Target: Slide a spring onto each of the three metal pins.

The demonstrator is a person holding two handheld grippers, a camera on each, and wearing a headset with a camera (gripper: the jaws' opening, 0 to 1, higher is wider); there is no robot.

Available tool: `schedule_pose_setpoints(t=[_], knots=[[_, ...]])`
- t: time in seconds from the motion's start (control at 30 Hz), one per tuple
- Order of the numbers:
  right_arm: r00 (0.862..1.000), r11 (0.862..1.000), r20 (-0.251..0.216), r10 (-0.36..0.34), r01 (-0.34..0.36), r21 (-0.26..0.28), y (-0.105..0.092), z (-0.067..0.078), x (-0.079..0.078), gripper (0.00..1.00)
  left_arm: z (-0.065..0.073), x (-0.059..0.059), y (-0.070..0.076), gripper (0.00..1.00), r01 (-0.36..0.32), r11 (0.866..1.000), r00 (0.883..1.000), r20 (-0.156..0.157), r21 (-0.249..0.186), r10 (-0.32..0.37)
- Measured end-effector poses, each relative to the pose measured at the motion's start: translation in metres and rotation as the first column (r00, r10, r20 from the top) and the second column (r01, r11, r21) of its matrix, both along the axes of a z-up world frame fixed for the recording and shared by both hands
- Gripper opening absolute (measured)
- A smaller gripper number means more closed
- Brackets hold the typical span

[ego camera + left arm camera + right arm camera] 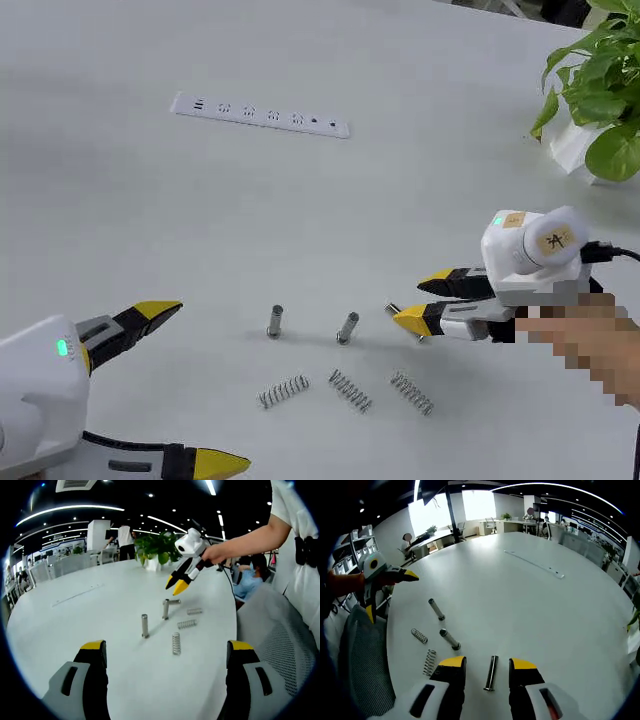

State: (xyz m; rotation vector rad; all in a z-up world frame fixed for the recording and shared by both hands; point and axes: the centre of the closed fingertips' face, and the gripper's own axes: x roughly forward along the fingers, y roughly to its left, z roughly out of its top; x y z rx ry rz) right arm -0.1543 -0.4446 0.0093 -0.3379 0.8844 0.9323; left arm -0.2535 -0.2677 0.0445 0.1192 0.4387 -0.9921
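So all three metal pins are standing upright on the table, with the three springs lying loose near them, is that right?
Not all three. Two pins stand upright, but the third pin lies flat on the table between the open jaws of the right gripper, as the right gripper view shows. The three springs do lie loose.

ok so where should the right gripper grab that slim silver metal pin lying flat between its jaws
Mid-shaft of the slim silver metal pin, from straight above. It lies flat on the white table, lengthwise between the open jaws of the right gripper, so closing across the round shaft's middle should hold it balanced.
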Motion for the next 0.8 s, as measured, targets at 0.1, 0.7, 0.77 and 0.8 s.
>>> schedule_pose_setpoints(t=[0.1,0.7,0.77,0.8], knots=[[1.000,1.000,-0.019,-0.005,0.005,-0.013,0.000,-0.007,0.007,0.27,0.000,0.002,0.001,0.99,-0.005,1.000,1.000,-0.002,-0.008,0.005],[0.996,0.997,-0.092,-0.012,0.005,-0.079,0.006,-0.033,0.015,0.14,-0.005,0.002,0.002,0.99,-0.020,0.999,1.000,-0.023,-0.026,0.019],[0.995,0.996,-0.101,-0.010,0.002,-0.086,0.006,-0.034,0.014,0.14,-0.005,0.002,0.002,0.99,-0.022,0.999,0.999,-0.025,-0.030,0.021],[0.995,0.996,-0.103,-0.009,0.000,-0.089,0.006,-0.035,0.013,0.14,-0.006,0.002,0.002,0.99,-0.021,0.999,0.999,-0.025,-0.030,0.021]])
